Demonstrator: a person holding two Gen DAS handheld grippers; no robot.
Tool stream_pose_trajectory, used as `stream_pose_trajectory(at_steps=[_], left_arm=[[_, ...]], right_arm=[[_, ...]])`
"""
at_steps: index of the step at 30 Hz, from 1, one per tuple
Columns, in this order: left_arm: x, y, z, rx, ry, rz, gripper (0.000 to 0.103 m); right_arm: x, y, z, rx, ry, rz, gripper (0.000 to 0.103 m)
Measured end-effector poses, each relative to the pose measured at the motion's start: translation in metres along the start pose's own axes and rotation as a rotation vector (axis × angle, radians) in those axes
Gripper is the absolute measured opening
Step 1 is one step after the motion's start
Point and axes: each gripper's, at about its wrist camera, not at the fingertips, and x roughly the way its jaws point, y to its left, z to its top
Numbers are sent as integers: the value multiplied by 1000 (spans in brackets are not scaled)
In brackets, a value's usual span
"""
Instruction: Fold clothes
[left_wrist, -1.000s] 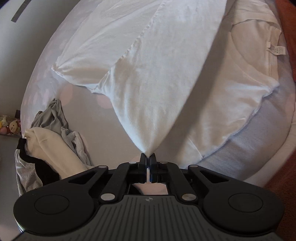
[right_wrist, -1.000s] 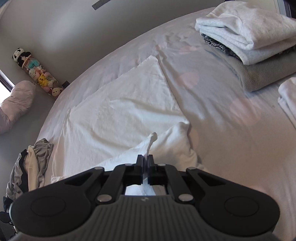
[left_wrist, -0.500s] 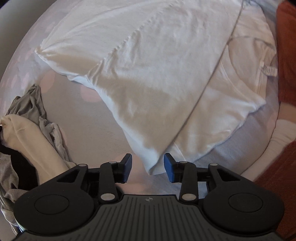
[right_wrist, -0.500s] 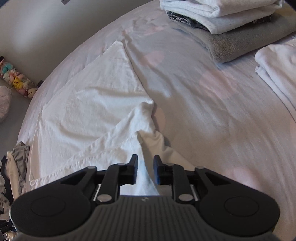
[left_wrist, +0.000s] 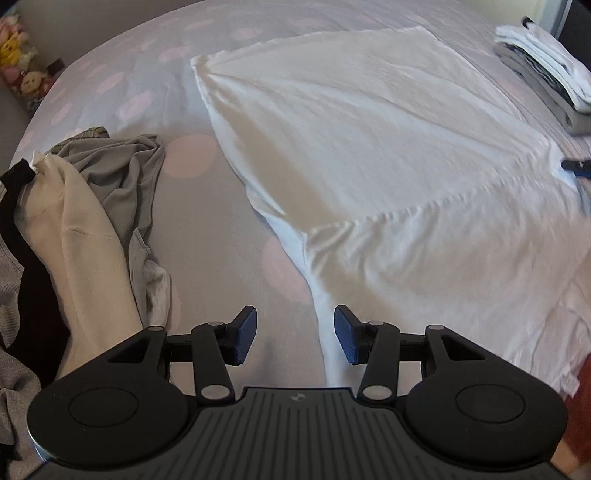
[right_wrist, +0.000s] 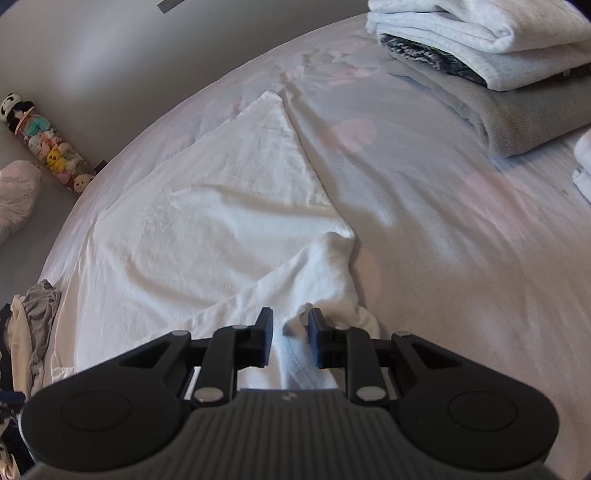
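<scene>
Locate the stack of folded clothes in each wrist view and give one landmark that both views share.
Left wrist: stack of folded clothes at the far upper right edge, beyond the white shirt.
Right wrist: the stack fills the upper right corner.
Shared landmark: the row of plush toys against the wall on the left.

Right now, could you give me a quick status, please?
Left gripper open, right gripper open. Shirt flat on bed, released. Nothing in the way.
</scene>
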Motion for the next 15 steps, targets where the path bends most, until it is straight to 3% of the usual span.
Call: stream_pose_trajectory(at_steps=[3,6,11,14,15], left_arm=[[16,20,19,-144,-14,-25,44],[39,38,34,-283,-6,-65,44],[71,51,41,-407,16,-73,37],[72,53,41,-419,-2,-71,14],[70,53,41,-418,-8,-70,1]], right_arm=[[9,6,-5,-39,8,-8,13],[10,4,-6,-44,3,-5,13],[13,2,-7,-47,-7,2,13],[12,3,-7,-52,-14,3,12],[11,3,-7,-56,-19,2,12]])
